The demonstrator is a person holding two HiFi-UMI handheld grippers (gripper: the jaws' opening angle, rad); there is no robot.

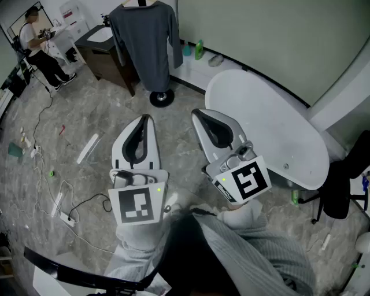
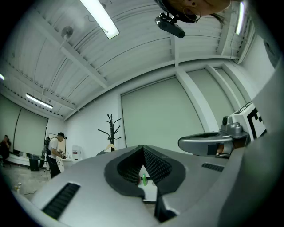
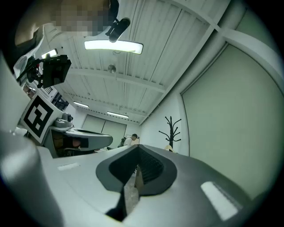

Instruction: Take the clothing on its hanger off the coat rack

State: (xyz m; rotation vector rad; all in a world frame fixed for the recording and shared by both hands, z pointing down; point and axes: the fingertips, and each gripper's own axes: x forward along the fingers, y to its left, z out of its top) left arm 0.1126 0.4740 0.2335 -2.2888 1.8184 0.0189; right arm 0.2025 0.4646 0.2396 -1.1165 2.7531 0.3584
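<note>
Clothing (image 1: 143, 43) & rack base (image 1: 161, 98): head view; rack prongs (image 2: 112, 126): gripper views.

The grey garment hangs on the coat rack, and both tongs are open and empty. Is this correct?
No: both tongs are shut, not open, as the left gripper view shows for the left tongs and the right gripper view for the right tongs. The grey garment does hang on the coat rack.

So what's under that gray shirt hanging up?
Below the gray shirt the coat rack's round black base sits on the floor. A bit of hanger pokes out above the collar. The rack's pole is covered by the shirt, so it cannot be seen.
</note>
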